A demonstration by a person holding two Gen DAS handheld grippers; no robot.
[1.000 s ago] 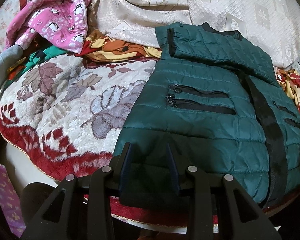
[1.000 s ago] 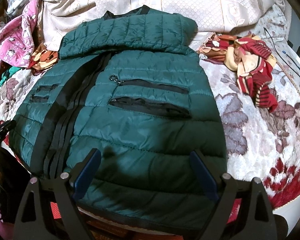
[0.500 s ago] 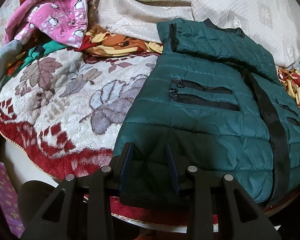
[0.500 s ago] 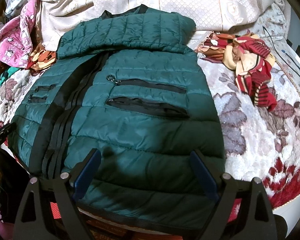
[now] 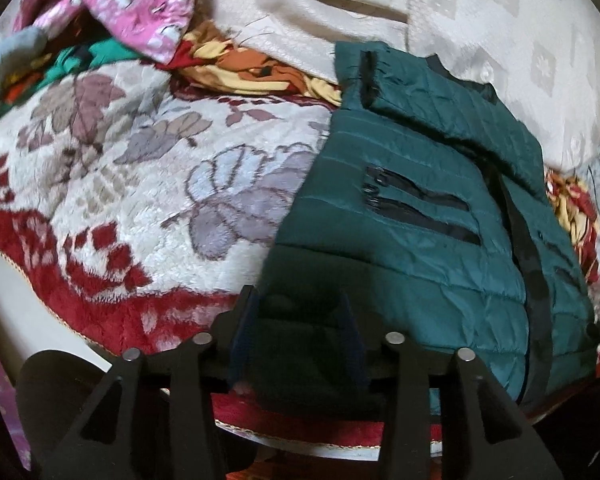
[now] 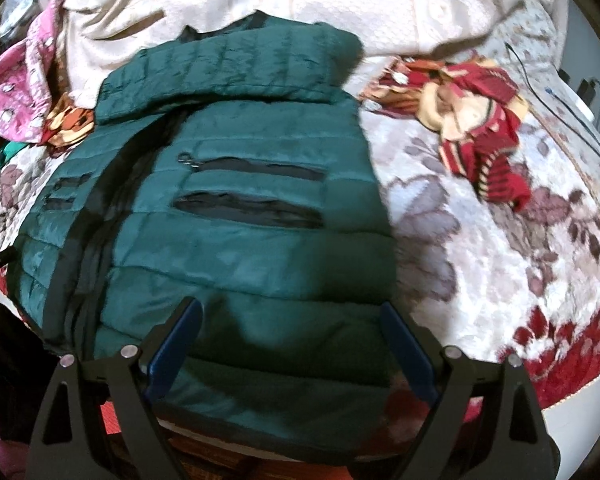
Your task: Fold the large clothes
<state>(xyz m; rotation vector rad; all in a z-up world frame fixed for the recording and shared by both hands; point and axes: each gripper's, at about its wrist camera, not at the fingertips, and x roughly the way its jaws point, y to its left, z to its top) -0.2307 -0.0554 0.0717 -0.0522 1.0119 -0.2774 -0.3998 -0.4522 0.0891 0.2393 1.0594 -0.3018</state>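
Note:
A dark green quilted jacket (image 5: 400,240) lies front up on the flowered blanket, its top part folded down over the chest and its black zip strip running along the middle. My left gripper (image 5: 296,298) straddles the hem's left corner. Its jaws are opening, with dark fabric still between the fingers and no clear pinch. In the right wrist view the same jacket (image 6: 240,248) fills the middle. My right gripper (image 6: 289,306) hovers wide open over the right half of the hem, one finger on each side of a broad band of fabric, gripping nothing.
The red and white flowered blanket (image 5: 120,200) covers the bed, whose rim runs just below the hem. A pink printed garment (image 5: 132,4) and an orange cloth (image 5: 260,68) lie back left. A red striped cloth (image 6: 480,132) lies right of the jacket. Cables (image 6: 580,92) run far right.
The left fingers stand a little wider apart than before. The left view has shifted and rolled, so the jacket sits further right in it. The right view is blurred and slightly shifted.

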